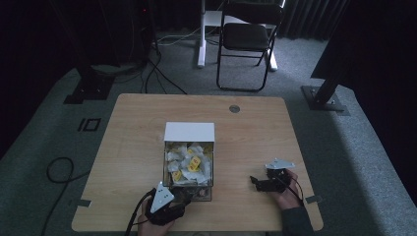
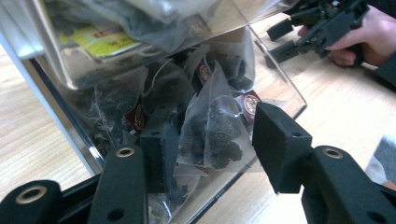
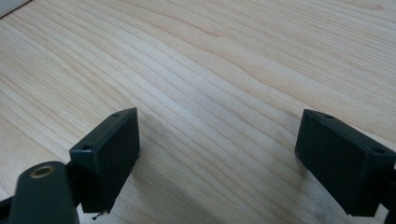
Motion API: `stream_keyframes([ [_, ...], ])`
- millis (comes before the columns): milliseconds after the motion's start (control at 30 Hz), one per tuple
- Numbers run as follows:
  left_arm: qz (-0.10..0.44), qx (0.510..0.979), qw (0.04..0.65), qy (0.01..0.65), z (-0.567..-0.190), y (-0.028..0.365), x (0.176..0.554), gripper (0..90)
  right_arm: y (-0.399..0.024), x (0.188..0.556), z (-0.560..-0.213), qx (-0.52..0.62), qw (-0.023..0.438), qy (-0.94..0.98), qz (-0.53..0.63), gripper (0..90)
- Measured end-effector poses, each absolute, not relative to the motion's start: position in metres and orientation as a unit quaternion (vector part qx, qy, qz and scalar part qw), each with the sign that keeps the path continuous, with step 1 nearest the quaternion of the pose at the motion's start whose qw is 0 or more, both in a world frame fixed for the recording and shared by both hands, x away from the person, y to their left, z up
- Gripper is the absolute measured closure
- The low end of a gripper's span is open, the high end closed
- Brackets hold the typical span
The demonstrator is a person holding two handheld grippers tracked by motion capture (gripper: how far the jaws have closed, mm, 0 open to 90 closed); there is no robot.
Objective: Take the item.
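Note:
A clear plastic box (image 1: 164,169) with a raised white lid (image 1: 189,132) stands at the table's middle, full of tea bags (image 1: 193,163), some with yellow tags. My left gripper (image 1: 185,196) reaches into the box's low near opening (image 2: 56,107). In the left gripper view a dark pyramid tea bag (image 2: 212,140) sits between its jaws, which stand apart; the bag's edges just meet the pads and it looks unsquashed. My right gripper (image 1: 254,183) rests low over bare wood to the right of the box, open, with nothing between its fingers (image 3: 217,140).
The wooden table (image 1: 137,123) has a round grommet (image 1: 234,108) near its far edge. A folding chair (image 1: 246,34) and a white stand stand behind it. Cables (image 1: 59,169) lie on the carpet at left. The right hand and its gripper (image 2: 322,25) show beyond the box.

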State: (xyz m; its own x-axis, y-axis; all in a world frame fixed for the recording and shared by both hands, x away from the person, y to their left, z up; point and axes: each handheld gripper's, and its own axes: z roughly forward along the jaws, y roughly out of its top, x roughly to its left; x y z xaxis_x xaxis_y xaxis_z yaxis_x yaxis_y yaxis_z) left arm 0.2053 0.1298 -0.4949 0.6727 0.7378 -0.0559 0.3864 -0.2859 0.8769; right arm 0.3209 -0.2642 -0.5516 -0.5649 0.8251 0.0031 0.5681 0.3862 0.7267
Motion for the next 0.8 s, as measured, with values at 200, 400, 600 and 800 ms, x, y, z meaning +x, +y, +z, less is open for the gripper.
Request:
stream_keyframes([
  [200,0.186,0.783,0.471,0.362,-0.497,0.128,0.204,70.6,-0.264,0.321,-0.552,0.429,0.184,0.812,0.351,13.7],
  [400,0.187,0.784,0.473,0.355,-0.492,0.129,0.201,87.8,-0.264,0.321,-0.552,0.429,0.183,0.812,0.351,13.7],
  [600,0.188,0.783,0.479,0.349,-0.487,0.131,0.196,90.0,-0.264,0.321,-0.552,0.429,0.183,0.812,0.351,13.7],
  [800,0.191,0.776,0.492,0.346,-0.48,0.141,0.189,90.0,-0.264,0.321,-0.552,0.429,0.184,0.812,0.351,13.7],
])
